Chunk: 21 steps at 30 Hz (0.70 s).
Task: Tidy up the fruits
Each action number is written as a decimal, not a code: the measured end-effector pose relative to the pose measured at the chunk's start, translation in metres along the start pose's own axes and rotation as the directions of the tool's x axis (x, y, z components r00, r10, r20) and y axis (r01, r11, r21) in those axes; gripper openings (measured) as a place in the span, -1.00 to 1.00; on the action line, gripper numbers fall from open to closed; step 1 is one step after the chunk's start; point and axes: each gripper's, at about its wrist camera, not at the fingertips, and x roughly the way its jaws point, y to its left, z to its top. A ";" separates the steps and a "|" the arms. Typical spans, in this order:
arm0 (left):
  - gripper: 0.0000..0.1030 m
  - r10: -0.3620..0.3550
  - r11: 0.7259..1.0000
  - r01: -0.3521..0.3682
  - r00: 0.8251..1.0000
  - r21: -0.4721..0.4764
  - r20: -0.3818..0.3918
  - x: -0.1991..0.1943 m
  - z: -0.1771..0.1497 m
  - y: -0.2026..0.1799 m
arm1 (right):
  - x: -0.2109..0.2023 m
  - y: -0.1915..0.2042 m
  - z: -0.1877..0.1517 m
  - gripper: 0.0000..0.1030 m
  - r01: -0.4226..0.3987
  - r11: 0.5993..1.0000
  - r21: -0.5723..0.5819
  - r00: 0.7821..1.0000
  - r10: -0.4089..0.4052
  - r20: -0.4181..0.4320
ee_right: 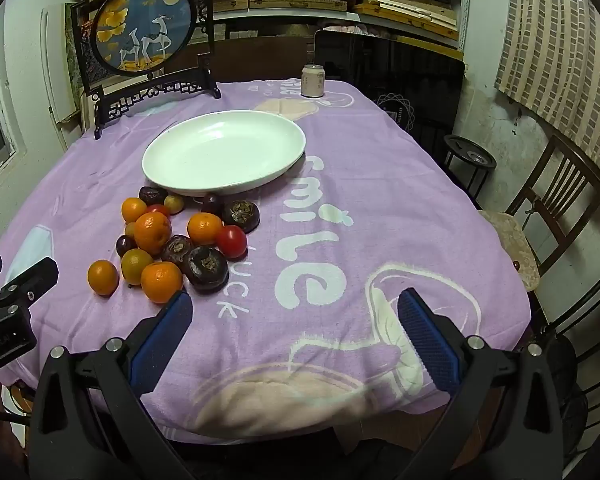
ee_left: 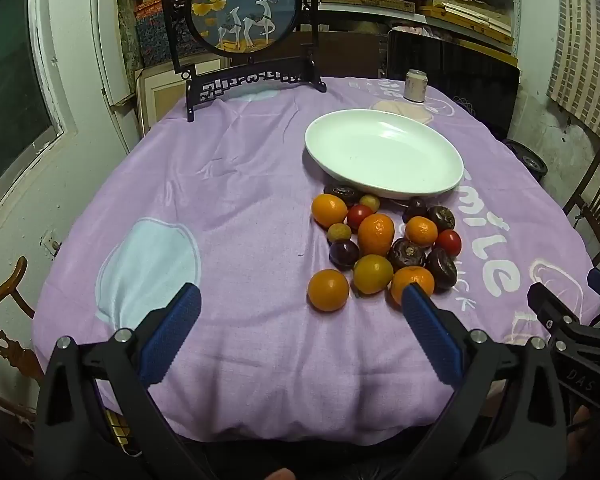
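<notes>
A pile of small fruits [ee_left: 384, 242] lies on the purple tablecloth: several orange tangerines [ee_left: 328, 290], red cherry tomatoes [ee_left: 448, 242], dark brown water chestnuts [ee_left: 406, 255] and dark plums. The pile also shows in the right wrist view [ee_right: 176, 240]. An empty white oval plate [ee_left: 384, 152] sits just behind the pile, also in the right wrist view [ee_right: 224, 150]. My left gripper [ee_left: 300, 300] is open and empty, low over the near table edge, in front of the fruits. My right gripper [ee_right: 296, 308] is open and empty, to the right of the pile.
A drink can [ee_left: 415, 85] stands at the far edge, also in the right wrist view [ee_right: 313, 81]. A black framed round deer screen [ee_left: 244, 12] stands at the back left. Wooden chairs [ee_right: 556, 200] stand around the table. A wall and window are on the left.
</notes>
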 end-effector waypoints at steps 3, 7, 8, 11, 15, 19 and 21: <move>0.96 0.000 1.000 0.000 1.000 0.000 0.001 0.000 0.000 0.000 | 0.000 0.000 0.000 0.97 -0.001 1.000 0.000 1.000 0.001 0.000; 0.96 -0.002 1.000 0.002 1.000 -0.004 0.009 0.000 0.000 0.000 | 0.000 0.001 0.000 0.97 0.001 1.000 -0.001 1.000 -0.001 -0.001; 0.96 -0.003 1.000 0.003 1.000 -0.004 0.009 -0.001 0.000 0.000 | 0.000 0.001 -0.001 0.97 0.001 1.000 -0.001 1.000 -0.001 0.000; 0.96 -0.003 1.000 0.004 1.000 -0.006 0.009 0.000 0.000 0.000 | 0.000 0.001 -0.001 0.97 0.001 1.000 -0.001 1.000 -0.001 -0.001; 0.96 -0.005 1.000 0.005 1.000 -0.003 0.008 -0.004 0.000 -0.002 | 0.000 0.001 -0.001 0.97 0.001 1.000 -0.001 1.000 -0.001 0.000; 0.96 -0.006 1.000 0.006 1.000 -0.002 0.008 -0.002 0.000 -0.004 | 0.000 0.001 -0.001 0.97 0.001 1.000 -0.001 1.000 -0.001 0.000; 0.96 -0.007 1.000 0.007 1.000 -0.004 0.009 -0.003 0.000 -0.003 | 0.000 0.001 -0.001 0.97 0.001 1.000 -0.001 1.000 -0.001 0.000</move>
